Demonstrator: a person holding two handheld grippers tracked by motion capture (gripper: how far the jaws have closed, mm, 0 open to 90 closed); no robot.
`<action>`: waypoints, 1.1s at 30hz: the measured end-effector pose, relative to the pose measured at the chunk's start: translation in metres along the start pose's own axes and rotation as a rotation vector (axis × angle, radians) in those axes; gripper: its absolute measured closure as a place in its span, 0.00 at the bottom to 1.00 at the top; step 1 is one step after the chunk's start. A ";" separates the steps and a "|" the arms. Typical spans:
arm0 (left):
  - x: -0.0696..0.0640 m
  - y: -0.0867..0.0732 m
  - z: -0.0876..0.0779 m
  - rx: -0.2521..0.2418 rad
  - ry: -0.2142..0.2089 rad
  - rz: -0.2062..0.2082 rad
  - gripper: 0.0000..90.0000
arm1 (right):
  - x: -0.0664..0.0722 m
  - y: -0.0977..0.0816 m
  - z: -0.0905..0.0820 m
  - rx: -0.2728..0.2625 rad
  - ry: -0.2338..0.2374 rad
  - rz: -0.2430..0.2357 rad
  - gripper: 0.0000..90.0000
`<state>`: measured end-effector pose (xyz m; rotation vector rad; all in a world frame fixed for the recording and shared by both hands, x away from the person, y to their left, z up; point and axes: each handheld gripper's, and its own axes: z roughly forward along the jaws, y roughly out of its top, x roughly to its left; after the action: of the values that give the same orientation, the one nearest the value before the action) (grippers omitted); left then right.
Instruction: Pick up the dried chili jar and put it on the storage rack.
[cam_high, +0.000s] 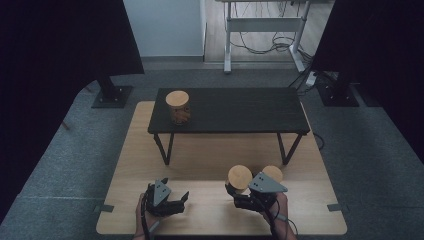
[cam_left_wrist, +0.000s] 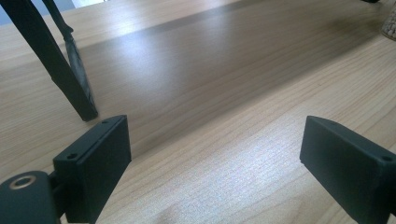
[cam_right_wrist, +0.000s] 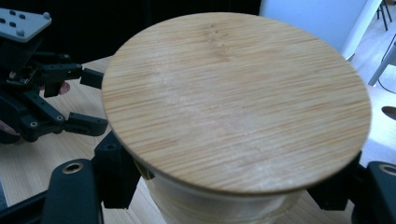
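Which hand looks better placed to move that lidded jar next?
The right. The right gripper is already shut on the jar with the bamboo lid, jaws on both sides below the lid. The left gripper stands open over bare tabletop.

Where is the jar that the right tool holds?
In the high view the held jar sits at the front right of the light table, in the right tool, beside a second jar and before the black bench.
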<state>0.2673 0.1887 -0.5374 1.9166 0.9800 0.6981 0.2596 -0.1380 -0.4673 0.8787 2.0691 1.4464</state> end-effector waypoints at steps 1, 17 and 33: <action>0.000 0.000 0.000 -0.001 0.000 0.000 0.09 | 0.000 0.001 0.000 -0.001 -0.001 -0.002 0.28; 0.000 0.000 0.000 -0.001 0.000 0.000 0.09 | -0.005 0.015 -0.006 -0.015 -0.007 -0.010 0.28; 0.002 0.000 -0.001 -0.004 0.005 -0.001 0.09 | -0.011 0.031 -0.008 -0.028 -0.011 -0.014 0.28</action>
<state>0.2676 0.1904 -0.5367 1.9116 0.9818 0.7036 0.2692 -0.1432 -0.4350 0.8573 2.0385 1.4564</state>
